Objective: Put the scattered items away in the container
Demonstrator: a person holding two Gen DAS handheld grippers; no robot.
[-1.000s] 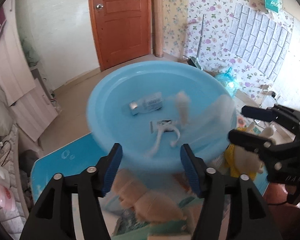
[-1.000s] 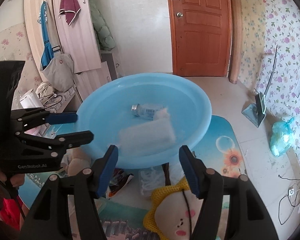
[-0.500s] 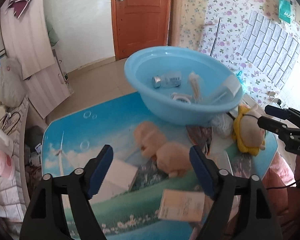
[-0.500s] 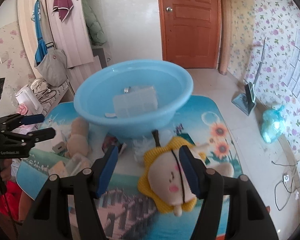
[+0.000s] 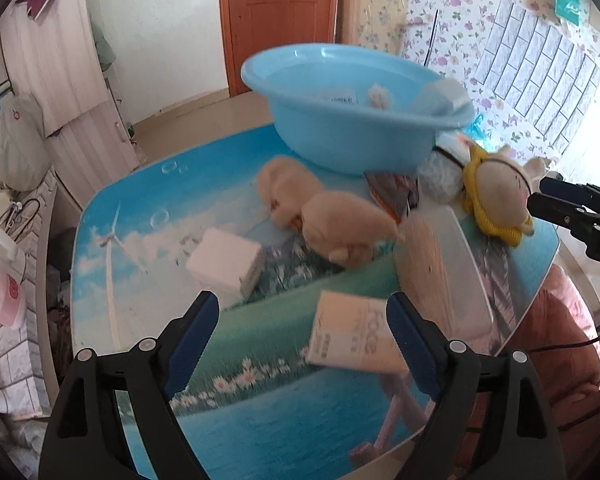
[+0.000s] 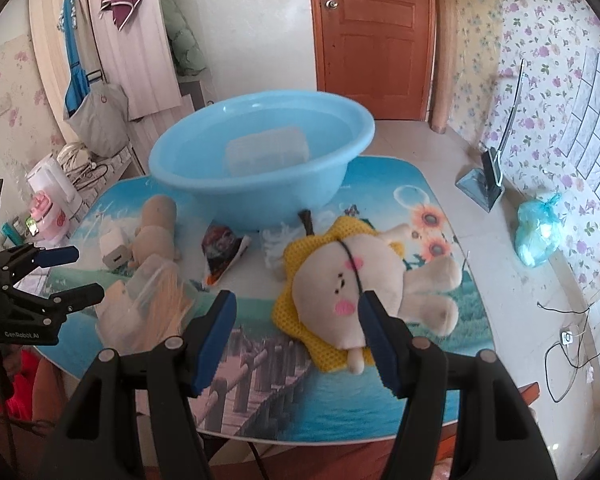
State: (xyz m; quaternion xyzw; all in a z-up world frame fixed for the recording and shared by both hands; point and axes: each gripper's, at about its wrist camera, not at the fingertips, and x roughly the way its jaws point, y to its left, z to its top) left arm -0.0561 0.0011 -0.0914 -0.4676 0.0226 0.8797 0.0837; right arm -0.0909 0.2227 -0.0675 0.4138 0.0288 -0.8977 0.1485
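Blue basin (image 6: 260, 168) at far side of table (image 6: 340, 408), clear plastic box (image 6: 266, 154) leaning inside; other small items in it, blurred. Scattered on table near basin: tan plush (image 5: 328, 216), yellow-collared plush (image 6: 352, 280), white charger block (image 5: 224, 260), cream carton (image 5: 352, 340), clear tub of sticks (image 6: 156, 304), dark snack packet (image 6: 222, 250). Left gripper (image 5: 302, 336) jaws wide apart, empty, above near-left table area. Right gripper (image 6: 296, 336) jaws wide apart, empty, just near yellow-collared plush.
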